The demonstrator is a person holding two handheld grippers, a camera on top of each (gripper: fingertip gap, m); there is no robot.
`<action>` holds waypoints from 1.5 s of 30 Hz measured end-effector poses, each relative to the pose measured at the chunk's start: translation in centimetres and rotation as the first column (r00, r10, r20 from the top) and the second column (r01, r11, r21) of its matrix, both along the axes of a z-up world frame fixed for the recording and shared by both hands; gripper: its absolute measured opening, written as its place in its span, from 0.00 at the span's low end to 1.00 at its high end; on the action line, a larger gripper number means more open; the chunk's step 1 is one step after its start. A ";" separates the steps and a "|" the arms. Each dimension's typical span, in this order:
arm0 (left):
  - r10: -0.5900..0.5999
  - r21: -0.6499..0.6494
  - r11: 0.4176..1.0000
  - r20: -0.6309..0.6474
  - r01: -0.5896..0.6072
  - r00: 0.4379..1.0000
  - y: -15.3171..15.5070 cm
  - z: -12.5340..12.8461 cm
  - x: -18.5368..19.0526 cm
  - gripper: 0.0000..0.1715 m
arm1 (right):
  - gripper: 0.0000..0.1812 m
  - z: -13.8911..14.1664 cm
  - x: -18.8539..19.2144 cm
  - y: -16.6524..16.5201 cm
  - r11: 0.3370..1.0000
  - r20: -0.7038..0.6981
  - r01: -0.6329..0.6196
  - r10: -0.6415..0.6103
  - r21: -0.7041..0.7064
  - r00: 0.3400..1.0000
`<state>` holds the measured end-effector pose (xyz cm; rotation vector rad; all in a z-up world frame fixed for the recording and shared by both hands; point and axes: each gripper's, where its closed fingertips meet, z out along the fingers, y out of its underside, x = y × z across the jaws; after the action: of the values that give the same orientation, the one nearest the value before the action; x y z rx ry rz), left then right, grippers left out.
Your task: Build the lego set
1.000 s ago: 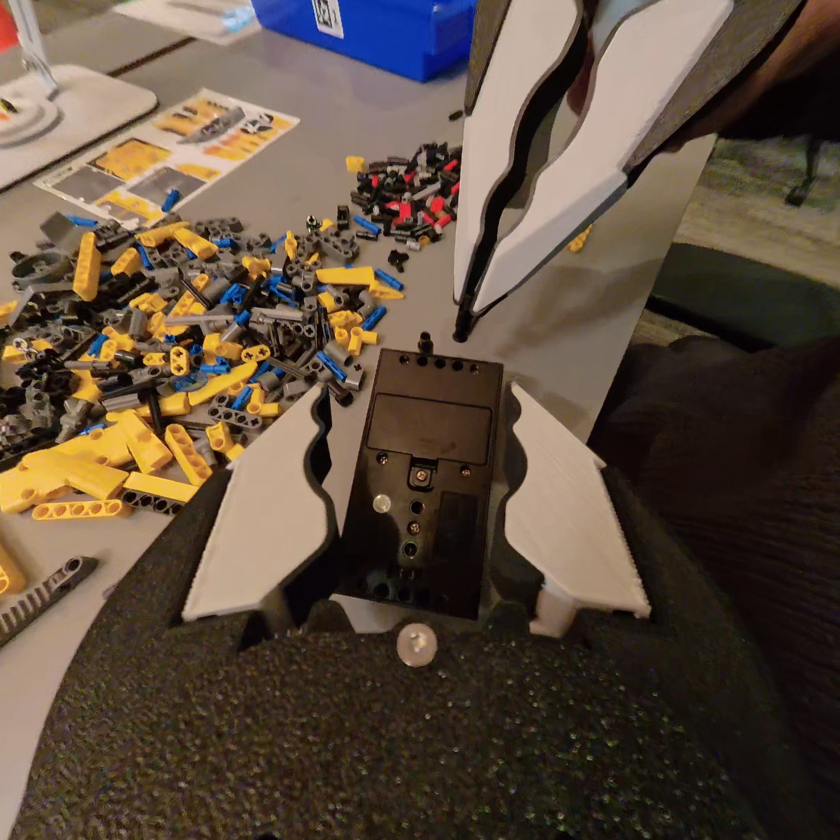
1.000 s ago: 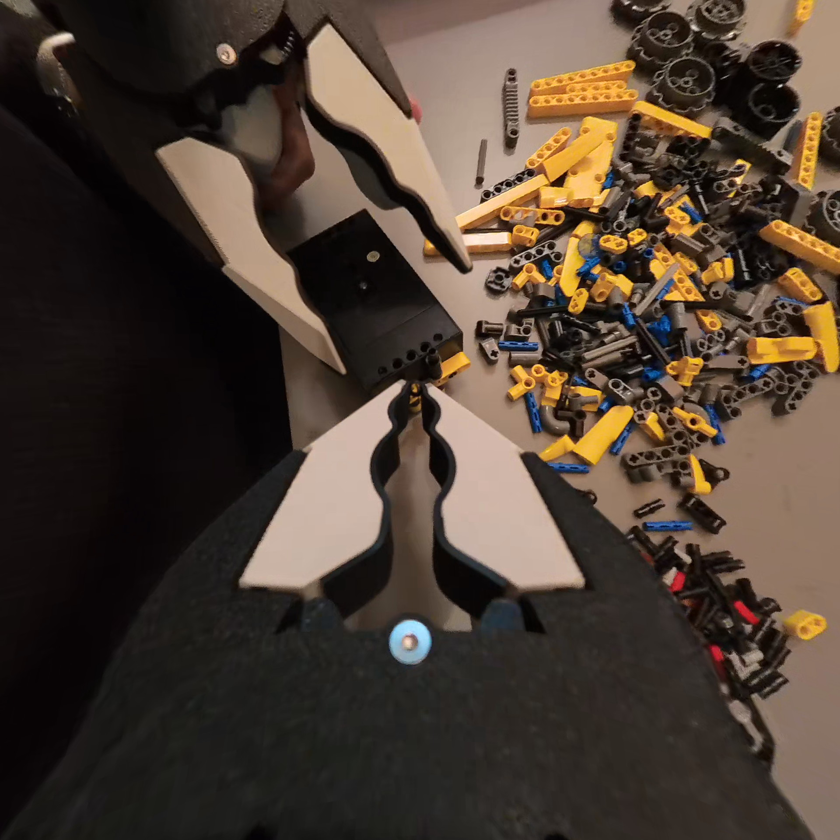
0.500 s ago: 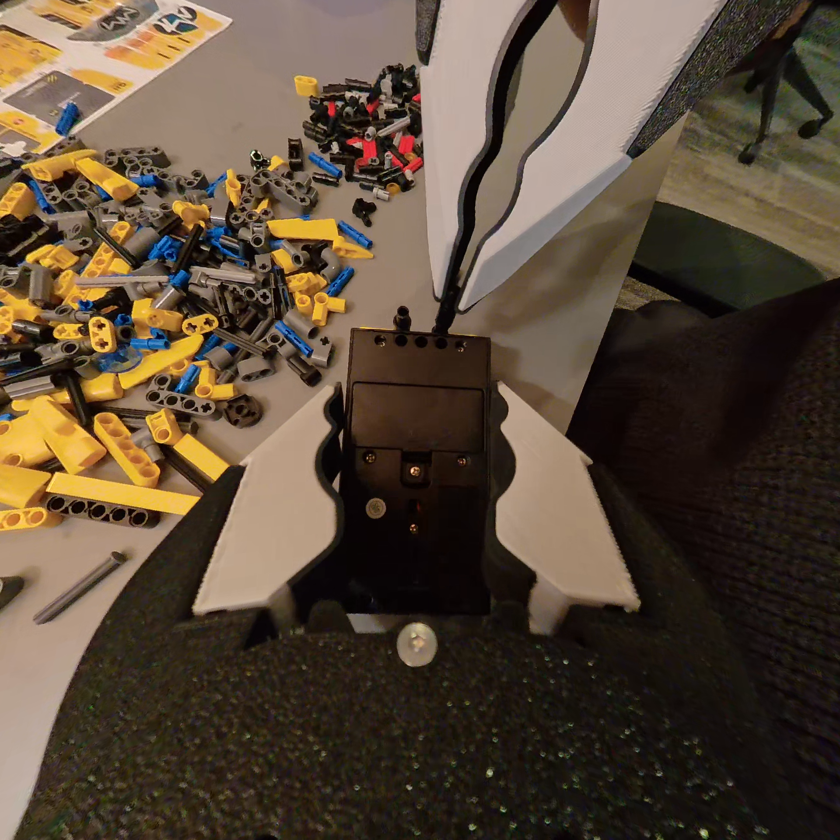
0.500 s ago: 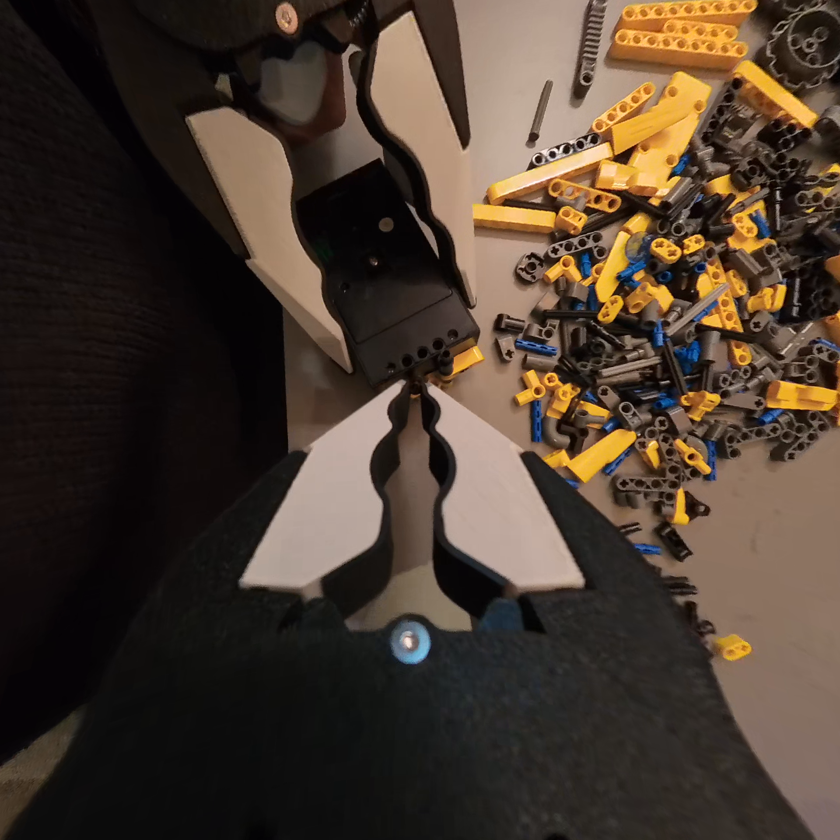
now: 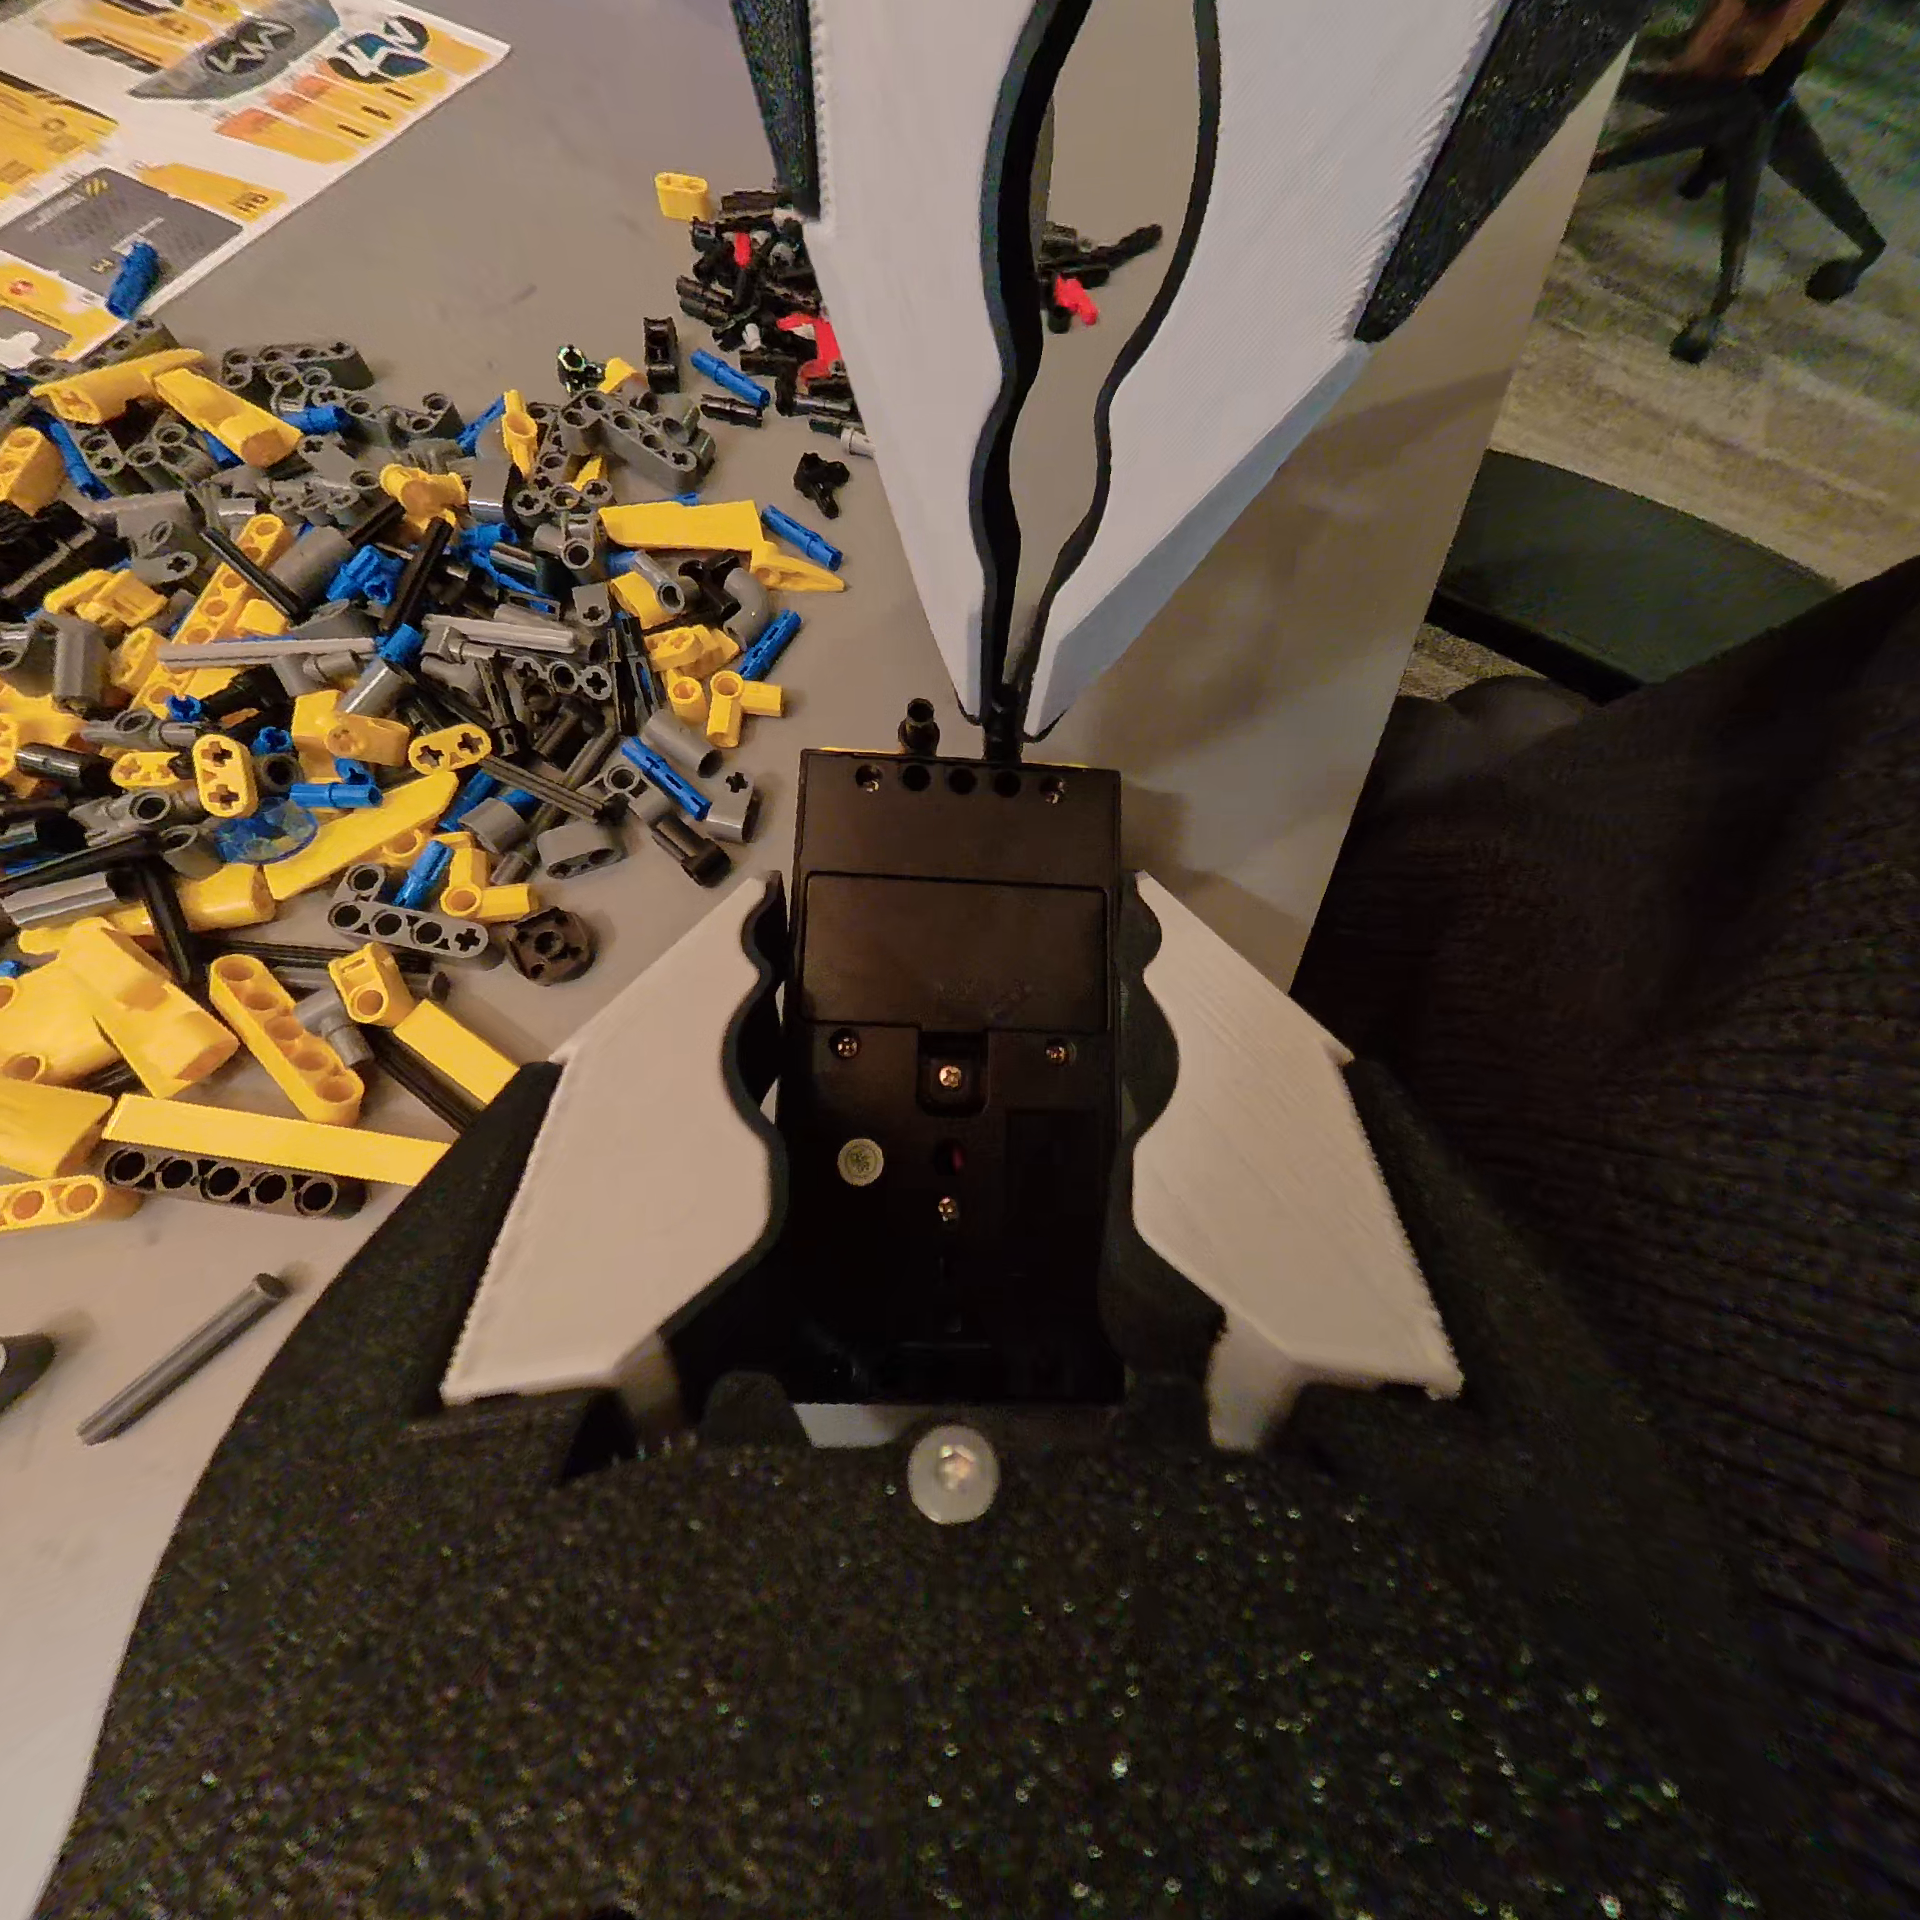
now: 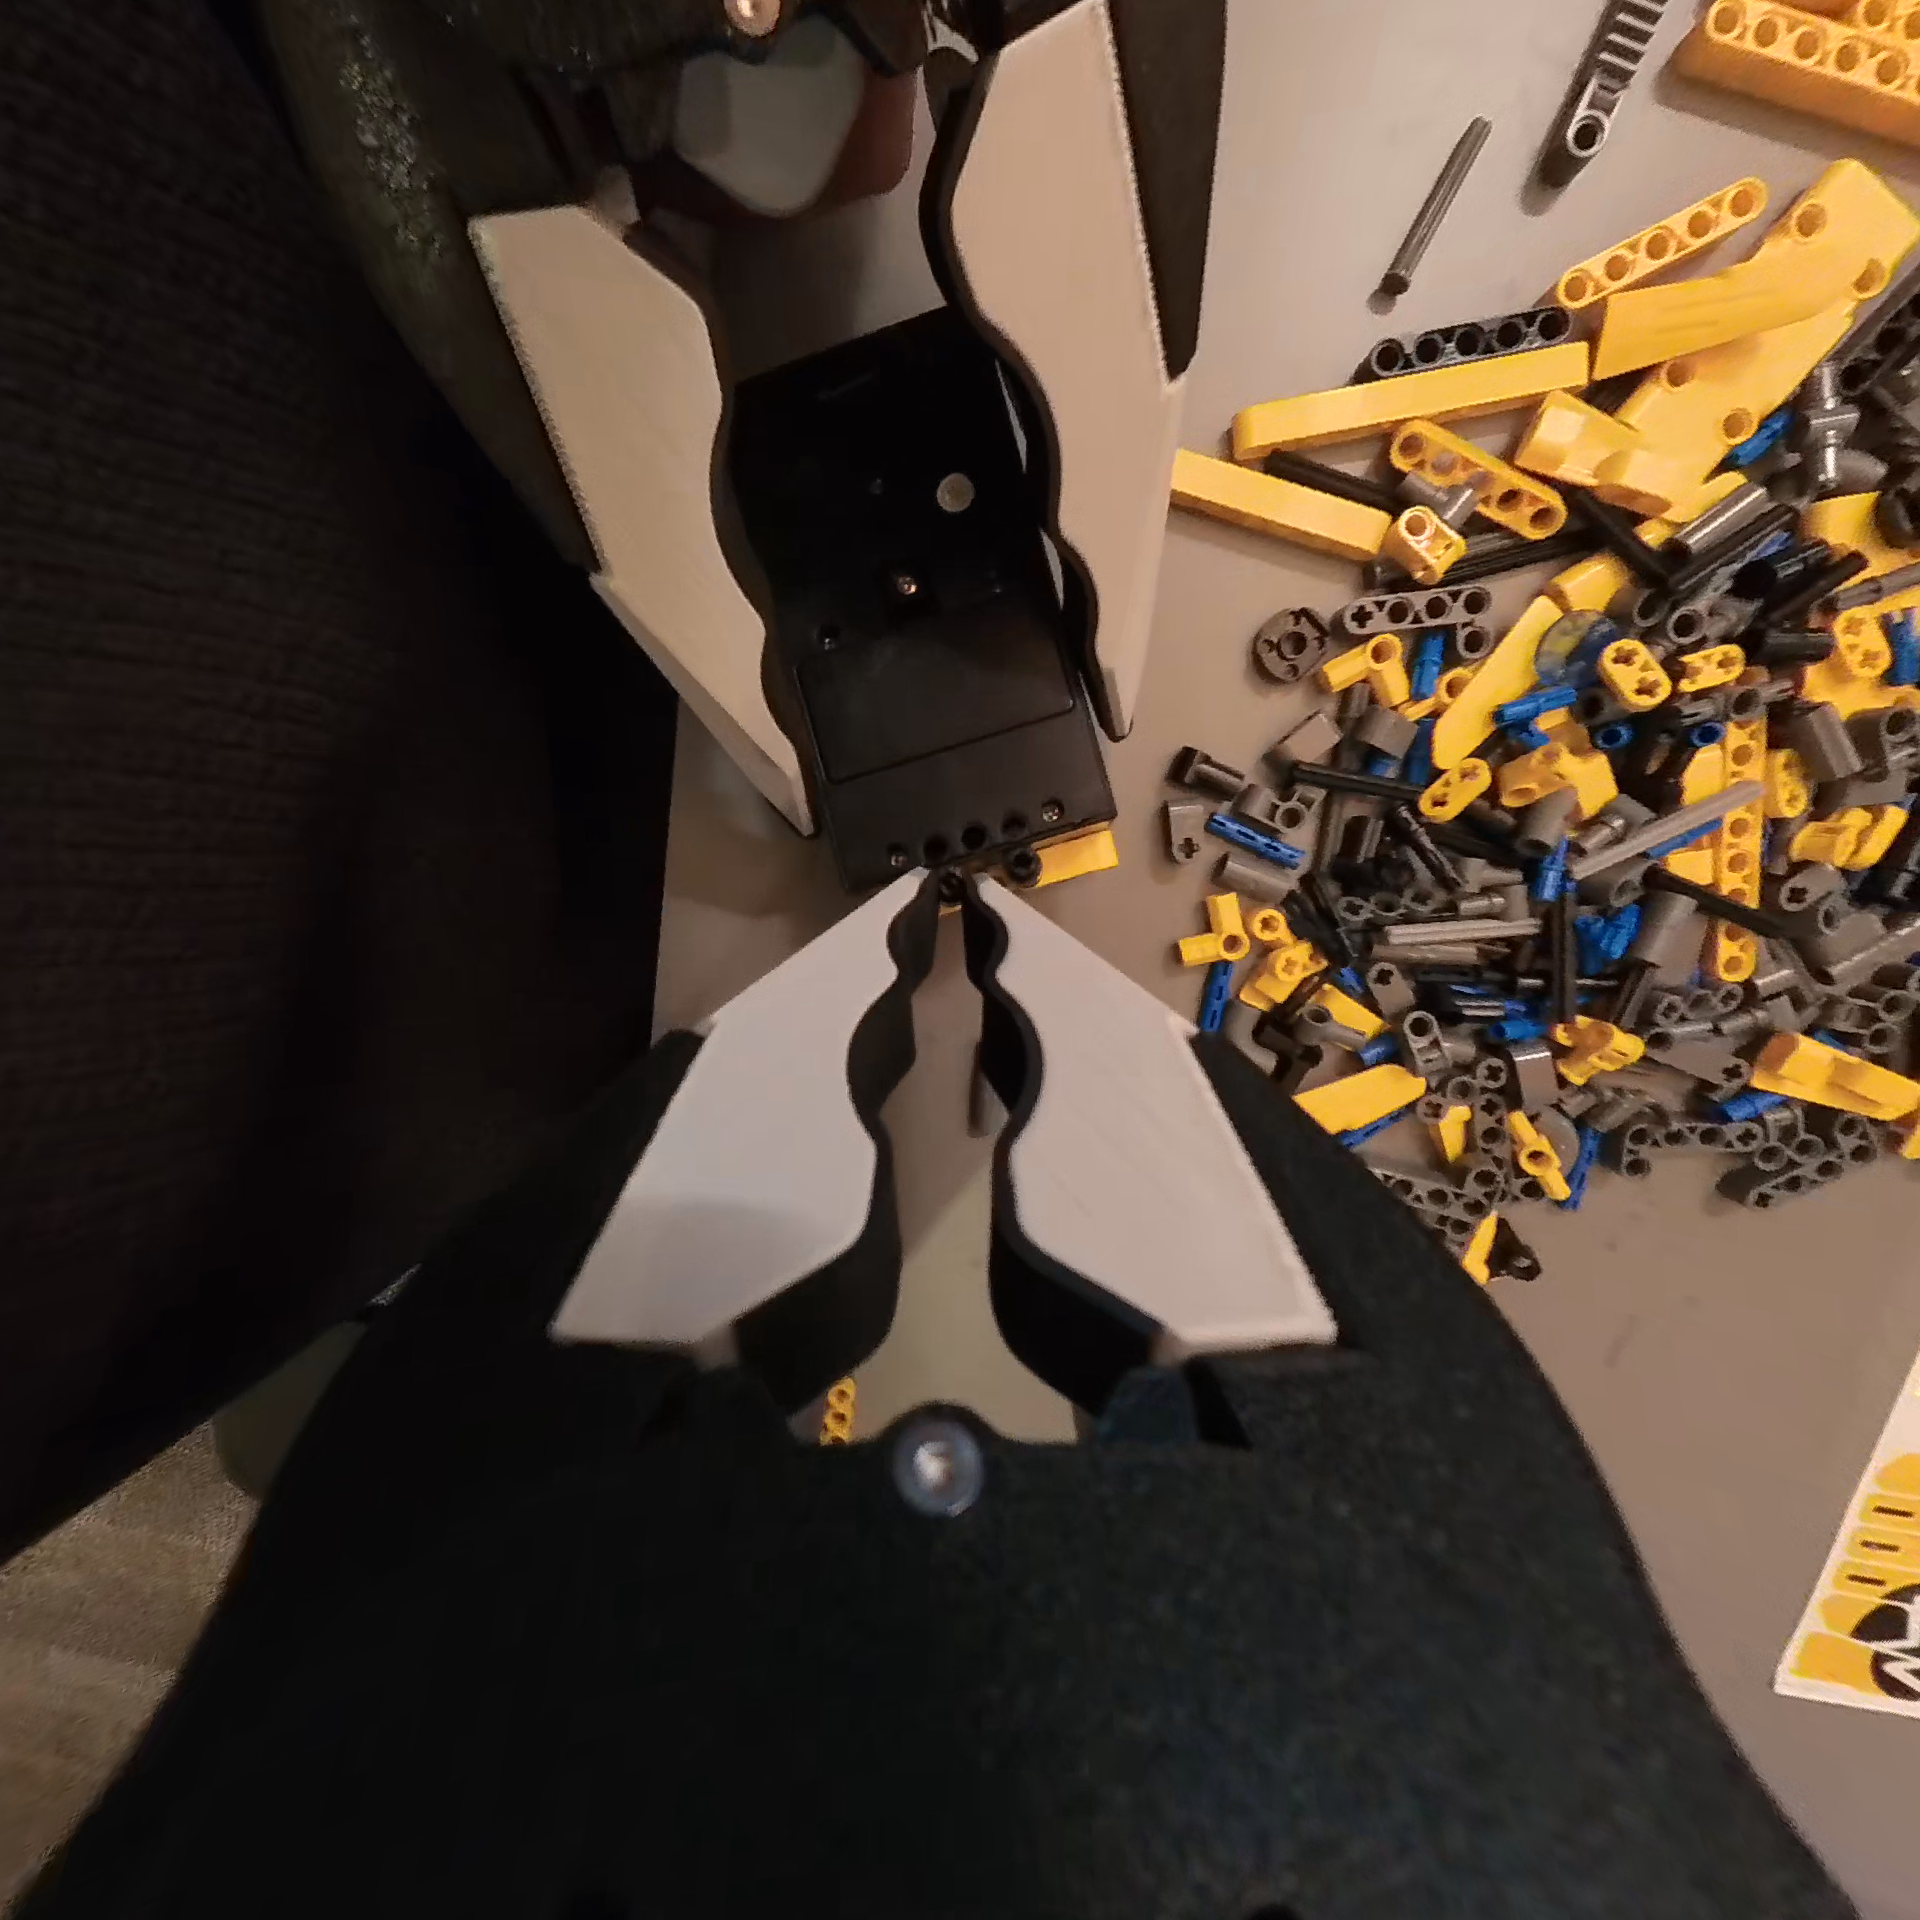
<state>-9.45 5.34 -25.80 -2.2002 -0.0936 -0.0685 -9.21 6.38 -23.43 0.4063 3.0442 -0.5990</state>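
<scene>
My left gripper (image 5: 953, 883) is shut on a black rectangular box (image 5: 951, 1039) with screws and a row of holes at its far end. It holds the box by its long sides above the grey table edge (image 5: 1226, 790). My right gripper (image 6: 943, 885) is shut on a small black pin (image 6: 952, 886), whose tip is at the box's (image 6: 935, 665) row of holes. From the left wrist view the right gripper (image 5: 1003, 717) comes down from above. A second black pin (image 5: 920, 719) sticks out of the box's end. A yellow piece (image 6: 1070, 857) shows at the box's end.
A wide pile of yellow, grey, blue and black building pieces (image 5: 312, 727) lies left of the box, also in the right wrist view (image 6: 1610, 831). A small heap of black and red pins (image 5: 758, 281), printed sheets (image 5: 208, 135), a grey axle (image 5: 182, 1361) and dark clothing (image 5: 1662, 1143) are nearby. Only a small space, under 4 cm, lies between the two pairs of fingers. It is some 12 cm from my left tips to the grey axle (image 5: 182, 1361). Look for it in the right wrist view (image 6: 1436, 198) too.
The two grippers have come closer together. The right gripper's pin, a short way from the box's end a second ago, now meets the row of holes. The left gripper still holds the box.
</scene>
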 end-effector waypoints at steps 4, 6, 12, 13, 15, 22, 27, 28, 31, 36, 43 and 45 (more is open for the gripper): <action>-0.002 0.000 1.000 -0.003 0.002 1.000 0.0 0.0 0.0 0.37 | 0.02 0.0 0.0 0.0 1.000 0.023 0.019 -0.019 -0.020 1.000; -0.003 0.000 1.000 -0.002 0.003 1.000 0.0 0.0 0.0 0.37 | 0.02 0.0 0.0 0.1 0.999 0.025 0.020 -0.020 -0.025 1.000; -0.005 0.000 1.000 -0.004 0.005 1.000 0.0 0.0 0.0 0.37 | 0.02 0.0 0.1 0.1 1.000 0.024 0.002 -0.001 -0.029 1.000; -0.005 -0.001 1.000 -0.005 0.005 1.000 0.0 0.0 0.0 0.37 | 0.02 -0.1 0.1 0.1 0.999 0.024 0.001 -0.001 -0.032 1.000; -0.005 -0.001 1.000 -0.009 0.005 1.000 0.0 0.0 0.0 0.37 | 0.02 -0.1 0.2 0.1 0.999 0.014 -0.002 0.002 -0.034 1.000; -0.005 -0.001 1.000 0.001 0.005 1.000 0.0 0.0 0.0 0.37 | 0.02 -0.1 0.2 0.1 0.997 -0.036 0.051 -0.053 -0.054 0.998; -0.011 -0.005 1.000 0.004 0.011 1.000 0.1 -0.1 0.1 0.37 | 0.02 -0.1 0.3 0.2 0.991 -0.048 0.101 -0.105 -0.086 0.993; -0.015 -0.009 1.000 0.002 0.015 1.000 0.1 -0.2 0.2 0.37 | 0.02 -0.1 0.4 0.3 0.990 -0.046 0.107 -0.111 -0.089 0.993; -0.021 -0.014 1.000 -0.008 0.020 1.000 0.2 -0.2 0.4 0.37 | 0.02 -0.2 0.5 0.3 0.991 -0.056 0.111 -0.115 -0.080 0.992; -0.020 -0.013 1.000 0.006 0.020 1.000 0.2 -0.2 0.4 0.37 | 0.02 -0.2 0.5 0.2 0.996 -0.097 0.079 -0.082 -0.034 0.992; -0.022 -0.017 1.000 -0.007 0.022 1.000 0.2 -0.3 0.4 0.37 | 0.02 -0.2 0.6 0.2 0.998 -0.136 0.024 -0.031 -0.057 0.990; -0.022 -0.018 1.000 -0.004 0.022 1.000 0.2 -0.3 0.4 0.37 | 0.02 -0.3 0.6 0.2 0.998 -0.159 0.023 -0.032 -0.057 0.987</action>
<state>-9.02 5.55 -26.08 -2.2191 -0.0676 -0.0762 -8.65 6.55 -23.69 0.4192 3.1690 -0.7510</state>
